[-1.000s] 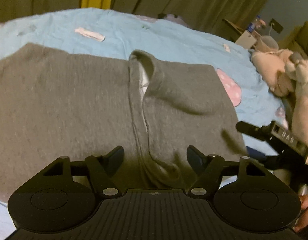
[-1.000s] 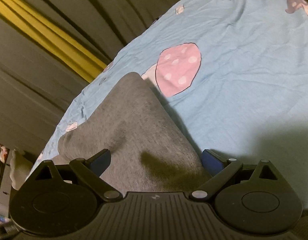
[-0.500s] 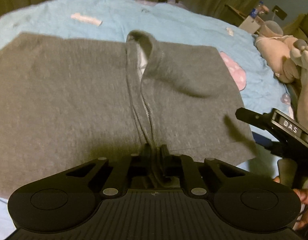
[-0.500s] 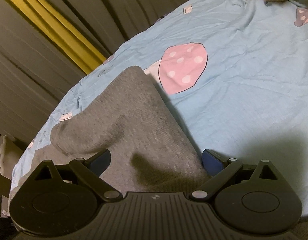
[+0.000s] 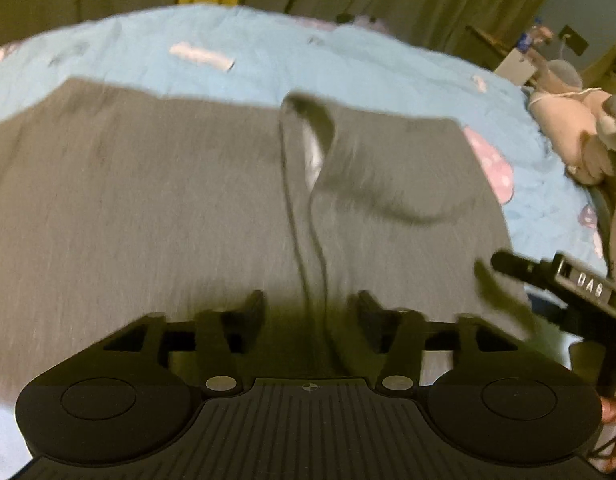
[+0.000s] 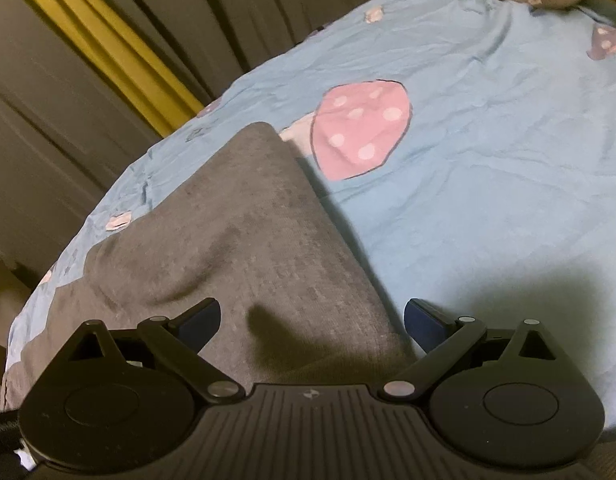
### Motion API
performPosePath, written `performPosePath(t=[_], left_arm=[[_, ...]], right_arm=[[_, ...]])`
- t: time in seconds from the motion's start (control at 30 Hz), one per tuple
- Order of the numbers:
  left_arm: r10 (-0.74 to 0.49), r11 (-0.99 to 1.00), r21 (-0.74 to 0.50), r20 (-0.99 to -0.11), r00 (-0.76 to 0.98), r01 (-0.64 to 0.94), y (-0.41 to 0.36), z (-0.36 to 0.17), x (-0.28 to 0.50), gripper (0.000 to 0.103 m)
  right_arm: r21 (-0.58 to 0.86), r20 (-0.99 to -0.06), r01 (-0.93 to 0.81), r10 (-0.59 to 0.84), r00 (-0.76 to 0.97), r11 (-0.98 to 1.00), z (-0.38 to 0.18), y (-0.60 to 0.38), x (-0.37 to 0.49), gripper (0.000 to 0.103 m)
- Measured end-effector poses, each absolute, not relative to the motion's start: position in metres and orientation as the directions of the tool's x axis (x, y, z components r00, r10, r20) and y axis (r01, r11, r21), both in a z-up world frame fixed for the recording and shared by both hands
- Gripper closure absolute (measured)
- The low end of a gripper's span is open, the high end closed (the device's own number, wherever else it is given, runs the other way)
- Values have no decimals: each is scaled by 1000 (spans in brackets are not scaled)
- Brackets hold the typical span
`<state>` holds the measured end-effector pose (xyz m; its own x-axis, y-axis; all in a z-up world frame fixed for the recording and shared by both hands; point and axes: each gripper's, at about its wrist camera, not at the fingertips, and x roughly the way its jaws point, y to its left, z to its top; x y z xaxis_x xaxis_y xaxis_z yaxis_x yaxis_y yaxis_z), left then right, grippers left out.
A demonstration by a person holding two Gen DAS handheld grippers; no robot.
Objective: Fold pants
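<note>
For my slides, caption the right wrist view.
Open right tool poised over grey knit pants on blue mushroom-print bedsheet.

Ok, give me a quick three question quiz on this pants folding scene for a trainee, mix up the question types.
1. True or false: the left gripper is clamped shut on the grey pants.
2. What lies between the right gripper fingers? A) pink mushroom print B) pants edge C) plush toy
3. Fill in: the pants lie on a ____ bedsheet.

Key: 1 false, it has just been opening, and the centre seam lies loose between its fingers. 2 B. 3 blue.
</note>
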<state>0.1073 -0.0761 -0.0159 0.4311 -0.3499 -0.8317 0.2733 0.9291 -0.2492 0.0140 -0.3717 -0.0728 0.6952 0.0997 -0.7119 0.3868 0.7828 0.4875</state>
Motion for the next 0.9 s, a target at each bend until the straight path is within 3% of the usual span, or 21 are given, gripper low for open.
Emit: performPosePath(t=[0.07, 0.37, 0.43, 0.5, 0.63, 0.77, 0.83, 0.87, 0.9], left_arm=[[-365, 925, -261, -815, 449, 277, -79, -15, 117, 27], [-454, 882, -350, -809, 373, 314, -100, -46, 156, 29], [-492, 865, -392, -788, 371, 314, -102, -44, 157, 43], [-509, 853, -389, -769, 386, 349, -104, -41, 155, 83], [-562, 823, -447, -736, 379, 351, -97, -47, 157, 83], [-552, 832, -461, -746, 373, 310, -98, -58, 160, 59], [-534, 843, -436, -750, 391, 314, -104, -55, 158, 67], [-522, 850, -424, -756, 394, 313, -106, -53, 158, 84], [-530, 845, -432, -752, 392, 315, -105, -51, 158, 85]], right_arm=[[495, -711, 391, 104, 695, 776, -73, -373, 13, 4], [488, -716, 392, 100, 691, 780, -74, -370, 15, 4], [487, -716, 391, 100, 691, 781, -75, -370, 15, 4], [486, -715, 391, 99, 692, 781, -75, -371, 16, 4], [492, -710, 391, 99, 697, 778, -74, -371, 15, 4], [472, -719, 391, 89, 689, 790, -74, -369, 18, 4], [450, -730, 386, 82, 679, 805, -74, -366, 20, 4], [444, -731, 383, 81, 677, 810, -74, -365, 20, 4], [444, -729, 381, 80, 679, 811, -73, -365, 20, 4]])
